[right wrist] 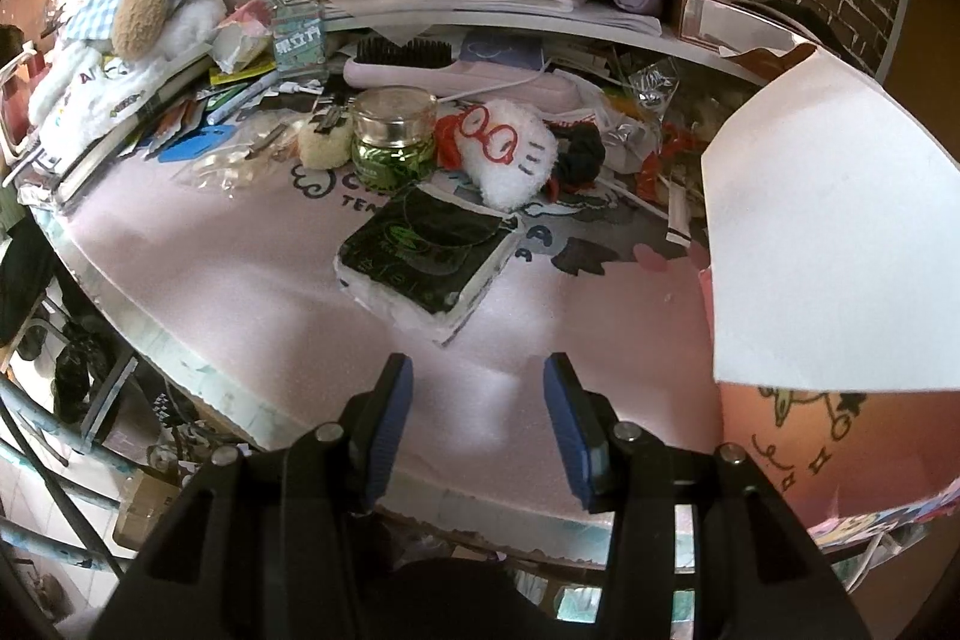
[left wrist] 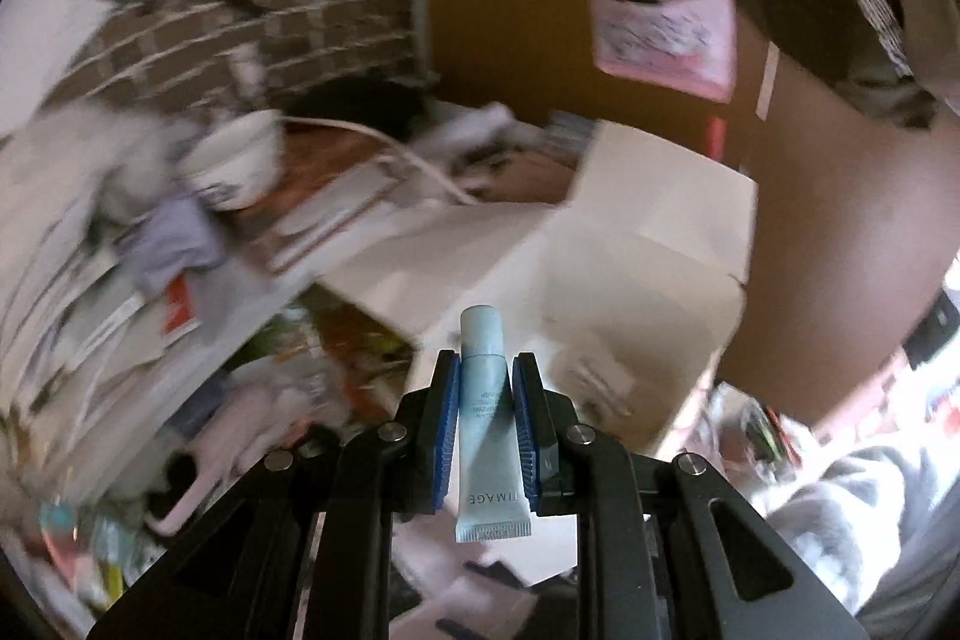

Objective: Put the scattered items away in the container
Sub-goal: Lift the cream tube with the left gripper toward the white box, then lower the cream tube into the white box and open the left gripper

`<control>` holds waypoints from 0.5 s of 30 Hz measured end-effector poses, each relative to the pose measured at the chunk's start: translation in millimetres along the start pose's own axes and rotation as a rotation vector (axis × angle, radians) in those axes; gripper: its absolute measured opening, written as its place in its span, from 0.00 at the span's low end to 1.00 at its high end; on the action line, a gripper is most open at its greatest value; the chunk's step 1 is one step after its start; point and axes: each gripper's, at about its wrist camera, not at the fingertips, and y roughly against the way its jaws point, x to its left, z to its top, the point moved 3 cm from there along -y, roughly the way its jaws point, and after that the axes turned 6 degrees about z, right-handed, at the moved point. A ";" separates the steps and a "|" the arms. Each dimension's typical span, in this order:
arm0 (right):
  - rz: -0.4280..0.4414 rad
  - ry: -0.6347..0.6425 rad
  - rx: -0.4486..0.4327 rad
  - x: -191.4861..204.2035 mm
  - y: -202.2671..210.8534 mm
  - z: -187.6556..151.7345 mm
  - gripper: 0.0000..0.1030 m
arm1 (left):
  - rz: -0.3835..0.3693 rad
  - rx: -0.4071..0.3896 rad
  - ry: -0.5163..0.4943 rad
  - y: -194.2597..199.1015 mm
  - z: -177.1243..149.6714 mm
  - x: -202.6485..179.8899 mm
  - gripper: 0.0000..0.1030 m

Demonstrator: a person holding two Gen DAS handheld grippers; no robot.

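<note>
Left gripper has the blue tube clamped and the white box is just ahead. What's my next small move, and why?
Probably carry the left gripper forward over the white box and release there. The light blue tube sits upright between its pads, and the box lies right beyond the fingertips. The view is motion-blurred, so confirm you're over the opening first. The right gripper is open and holds nothing.

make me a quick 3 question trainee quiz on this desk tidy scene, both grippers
1. True or false: the left gripper is shut on the pale blue tube.
2. The right gripper is: A) open and holding nothing, B) shut on a brush, C) shut on a bowl.
3. What stands just behind the black packet on the pink mat?

Key: 1 true; 2 A; 3 the gold-lidded glass jar.
</note>
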 end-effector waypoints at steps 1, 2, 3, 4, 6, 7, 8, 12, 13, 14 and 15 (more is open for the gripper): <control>0.001 -0.001 0.000 0.0 0.0 0.0 0.41 | -0.015 0.015 -0.015 -4.1 3.2 -4.1 0.12; 0.001 -0.002 0.000 0.2 0.0 -0.1 0.41 | -0.031 0.035 -0.031 -10.1 7.4 -8.6 0.12; 0.000 -0.001 0.000 0.2 0.1 -0.2 0.41 | -0.039 0.056 -0.047 -16.0 10.2 -12.7 0.12; 0.000 -0.001 -0.001 0.2 0.2 -0.2 0.41 | -0.043 0.073 -0.057 -20.4 12.1 -15.4 0.12; 0.001 -0.003 -0.001 0.1 0.2 -0.3 0.42 | -0.059 0.114 -0.076 -32.7 16.1 -21.6 0.12; 0.001 -0.003 -0.001 0.1 0.1 -0.1 0.43 | -0.062 0.134 -0.088 -38.6 16.9 -24.4 0.12; 0.000 -0.004 -0.002 0.1 0.2 -0.1 0.43 | -0.063 0.155 -0.098 -45.2 17.2 -26.9 0.12; 0.009 -0.013 -0.002 -3.1 0.5 -0.5 0.45 | -0.077 0.232 -0.128 -67.2 18.1 -36.1 0.12; 0.011 -0.014 -0.003 -3.6 0.6 -0.7 0.45 | -0.076 0.247 -0.135 -71.3 18.3 -37.5 0.12; 0.010 -0.013 -0.003 -2.9 0.8 -0.7 0.45 | -0.070 0.273 -0.148 -78.2 18.1 -39.9 0.12; 0.010 -0.012 -0.003 -3.5 0.7 -0.9 0.45 | -0.060 0.294 -0.157 -83.2 18.2 -41.0 0.12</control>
